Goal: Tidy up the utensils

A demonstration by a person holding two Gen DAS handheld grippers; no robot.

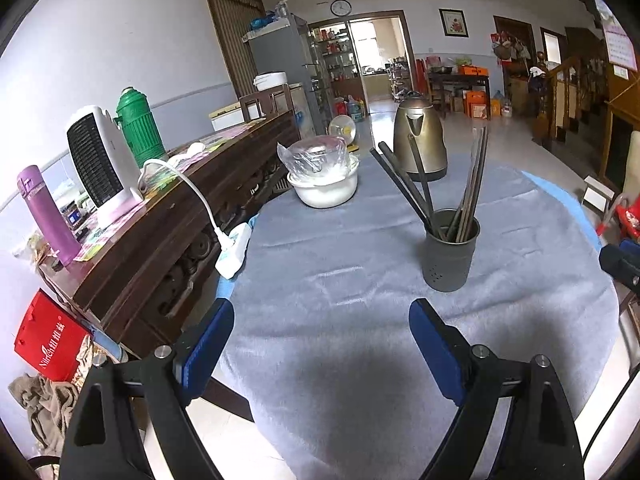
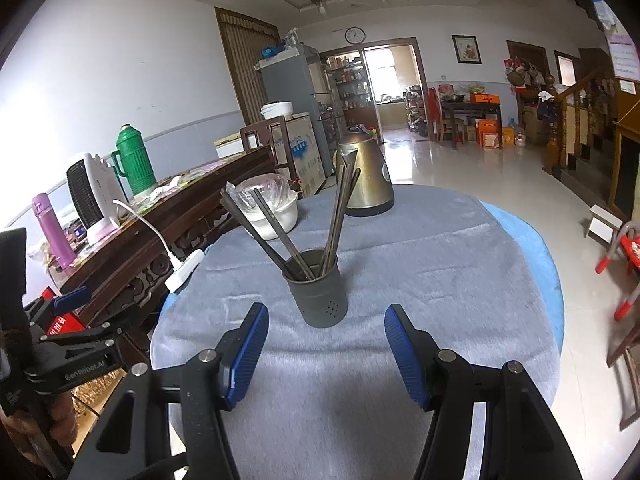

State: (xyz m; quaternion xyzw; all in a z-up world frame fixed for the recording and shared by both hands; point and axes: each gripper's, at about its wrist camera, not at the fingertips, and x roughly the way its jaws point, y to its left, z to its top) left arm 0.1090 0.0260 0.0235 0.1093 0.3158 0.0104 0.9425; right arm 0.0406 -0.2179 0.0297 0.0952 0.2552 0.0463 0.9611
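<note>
A dark grey utensil cup (image 1: 451, 251) stands on the table's grey cloth (image 1: 340, 280). Several long dark utensils (image 1: 404, 184) lean out of it, some to the left, some upright. My left gripper (image 1: 322, 320) is open and empty, low over the cloth, with the cup ahead to its right. In the right wrist view the cup (image 2: 320, 292) stands just beyond my right gripper (image 2: 326, 334), which is open and empty. The utensils (image 2: 280, 232) fan out of the cup. The left gripper (image 2: 72, 320) shows at the far left of the right wrist view.
A bronze kettle (image 1: 420, 136) stands behind the cup. A white bowl (image 1: 324, 188) with a plastic-wrapped dish sits at the table's back left. A white power strip (image 1: 234, 248) hangs on the left edge. A dark wooden sideboard (image 1: 168, 216) holds a heater, green flask and purple bottle.
</note>
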